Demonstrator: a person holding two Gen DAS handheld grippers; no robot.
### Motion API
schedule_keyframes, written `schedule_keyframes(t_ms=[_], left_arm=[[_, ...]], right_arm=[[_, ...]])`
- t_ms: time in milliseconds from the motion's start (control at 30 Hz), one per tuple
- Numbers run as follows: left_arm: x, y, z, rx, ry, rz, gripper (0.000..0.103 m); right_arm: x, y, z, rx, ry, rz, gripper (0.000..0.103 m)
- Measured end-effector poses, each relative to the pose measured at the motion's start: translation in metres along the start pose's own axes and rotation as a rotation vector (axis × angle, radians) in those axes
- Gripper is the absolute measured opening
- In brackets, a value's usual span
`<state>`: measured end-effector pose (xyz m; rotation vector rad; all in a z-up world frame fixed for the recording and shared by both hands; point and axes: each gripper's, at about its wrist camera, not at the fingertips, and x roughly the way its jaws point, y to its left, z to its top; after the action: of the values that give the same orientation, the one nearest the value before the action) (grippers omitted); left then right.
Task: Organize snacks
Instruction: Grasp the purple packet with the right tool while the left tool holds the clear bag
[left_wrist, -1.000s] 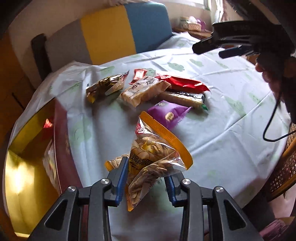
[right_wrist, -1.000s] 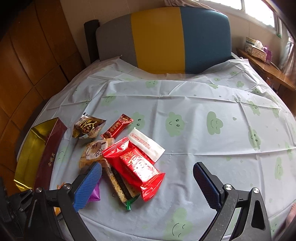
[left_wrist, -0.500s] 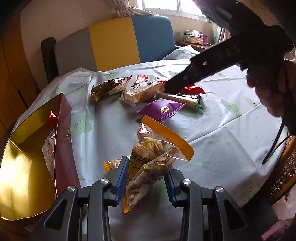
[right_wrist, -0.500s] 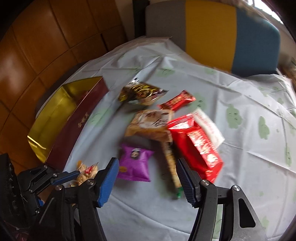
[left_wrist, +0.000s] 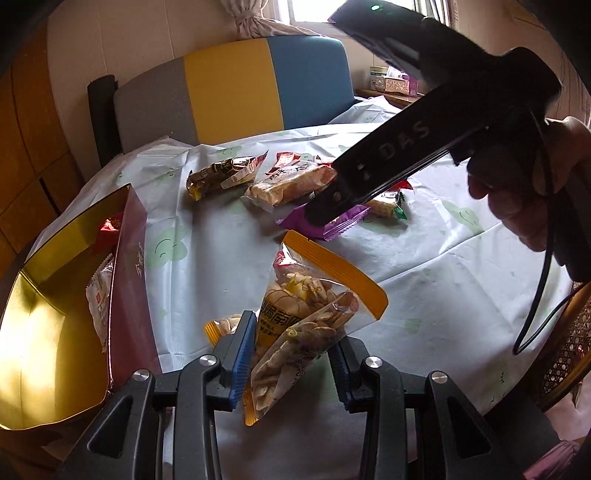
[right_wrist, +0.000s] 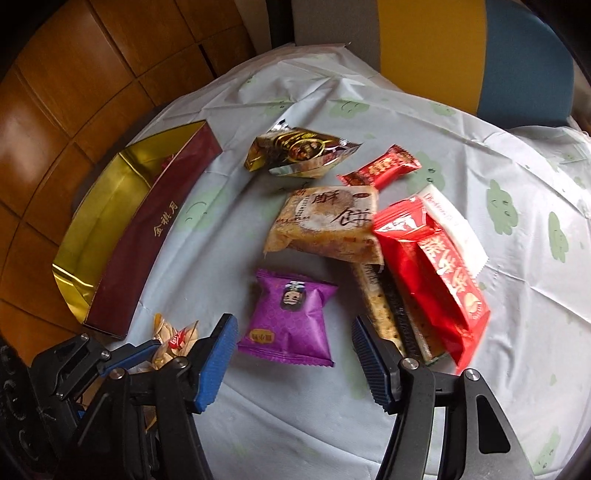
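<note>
My left gripper (left_wrist: 291, 354) is shut on a clear bag of nuts (left_wrist: 306, 314) with an orange edge, held just above the table beside the maroon box (left_wrist: 127, 280) with a gold inside. My right gripper (right_wrist: 295, 358) stands open over a purple packet (right_wrist: 291, 317). The packet lies flat between its blue pads, which do not touch it. In the left wrist view the right gripper's black body hides part of the purple packet (left_wrist: 341, 225). A red packet (left_wrist: 107, 232) and a white packet (left_wrist: 98, 299) lie in the box.
Beyond the purple packet lie a tan pastry packet (right_wrist: 328, 225), a brown-gold packet (right_wrist: 295, 151), a small red packet (right_wrist: 380, 170), a large red packet (right_wrist: 432, 266), a white packet (right_wrist: 454, 225) and a cracker bar (right_wrist: 384, 314). A grey, yellow and blue chair (left_wrist: 229, 92) stands behind the table.
My right gripper has swung left and down over the purple packet, and its jaws have narrowed. The left gripper still holds the nut bag in about the same place.
</note>
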<state>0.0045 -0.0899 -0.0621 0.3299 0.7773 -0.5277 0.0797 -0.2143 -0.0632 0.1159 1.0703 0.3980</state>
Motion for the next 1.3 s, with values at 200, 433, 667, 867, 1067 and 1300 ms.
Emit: schedule_keyframes(t_ms=[200,433,667,867,1067,1300], left_arm=[[-0.001,-0.002,-0.001,0.0,-0.005,0.01,0.038],[0.0,-0.004,-0.001,-0.001,-0.005,0.021,0.038],[0.0,-0.002,-0.001,-0.007,-0.006,0.017,0.039],[0.0,-0.002,-0.001,-0.005,-0.008,0.022,0.039],[0.0,-0.004,-0.002,-0.001,-0.009,0.031,0.039],[-0.001,-0.004,-0.003,-0.003,-0.013,0.032,0.039]], right_arm=[[0.018,0.001,0.004,-0.008,0.019,-0.014,0.065],[0.024,0.003,0.0,-0.043,0.004,-0.08,0.044],[0.026,0.013,-0.004,-0.103,0.004,-0.123,0.044],[0.024,0.011,-0.007,-0.121,-0.008,-0.132,0.044],[0.024,0.017,-0.009,-0.15,-0.008,-0.166,0.045],[0.025,0.022,-0.011,-0.177,-0.017,-0.195,0.044]])
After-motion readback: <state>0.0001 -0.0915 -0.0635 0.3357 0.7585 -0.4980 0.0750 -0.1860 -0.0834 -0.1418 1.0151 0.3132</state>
